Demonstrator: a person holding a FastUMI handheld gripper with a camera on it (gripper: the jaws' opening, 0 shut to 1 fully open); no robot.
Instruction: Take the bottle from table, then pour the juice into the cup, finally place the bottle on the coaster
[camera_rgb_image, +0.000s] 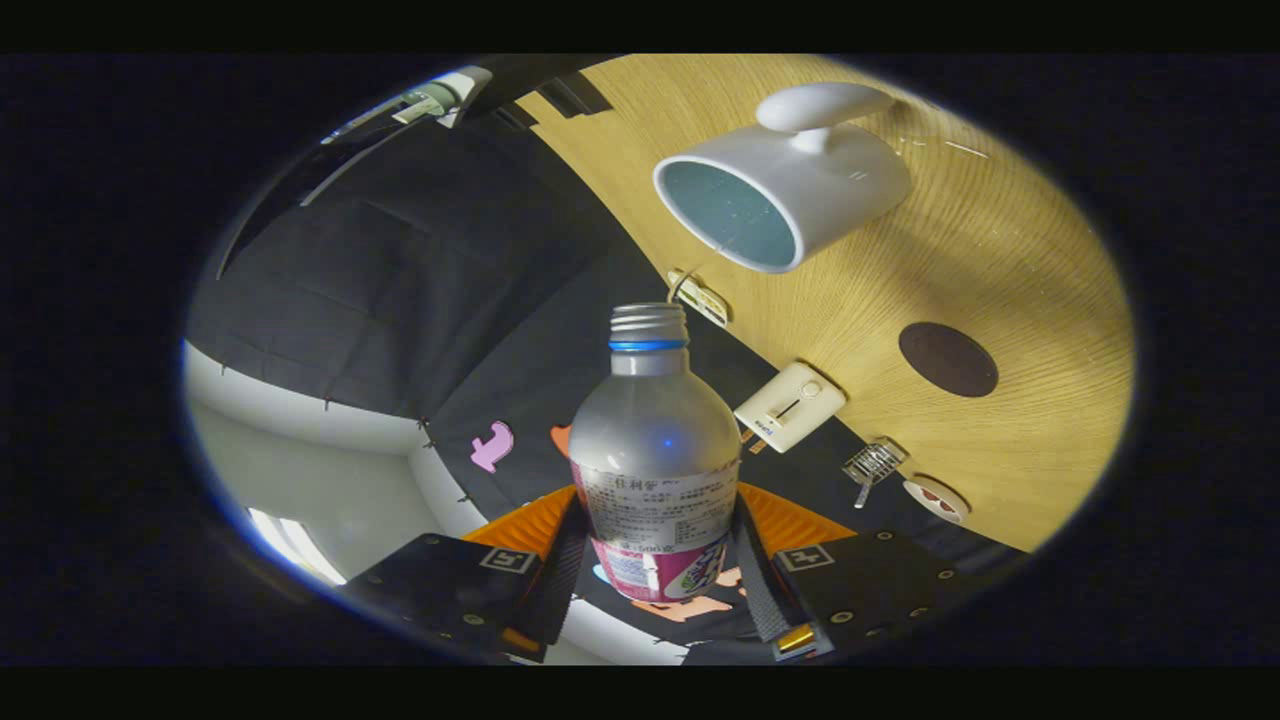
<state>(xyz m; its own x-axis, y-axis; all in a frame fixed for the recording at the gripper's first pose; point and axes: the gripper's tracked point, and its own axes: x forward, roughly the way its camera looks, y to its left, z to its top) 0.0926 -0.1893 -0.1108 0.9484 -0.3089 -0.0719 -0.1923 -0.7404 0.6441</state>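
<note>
Step in hand, as judged: pour phase, at the tilt. Gripper (655, 590) clenched on the bottle (654, 460), one finger against each side of the labelled lower body. Bottle carried clear of the table (1010, 300), neck pointing forward along the fingers, open threaded mouth with a blue ring just below it. Whole scene rolled steeply in the gripper view, table edge running diagonally: consistent with a rotated wrist.

Cup (785, 185): white mug with pale blue inside, standing on the table beyond the bottle mouth and off to its right, opening turned toward the camera, handle on the far side. Bottle mouth near the cup but apart from it, not yet over the rim. No stream of juice discernible; liquid level inside the frosted bottle not readable.

Coaster (948, 359): dark round disc lying flat on the table, well apart from the cup, bare.

Along the table edge: a small white device (790, 405), a small wire item (873, 462), a round tag (936, 497). Not part of the task.

Next move, as judged:
- Bring the mouth over the cup opening before adding tilt.
- Hold finger pressure constant; smooth metal body likely to slip if relaxed.
- Increase tilt slowly to avoid spill past the rim.
- Afterwards, return to upright and carry across to the coaster.
</note>
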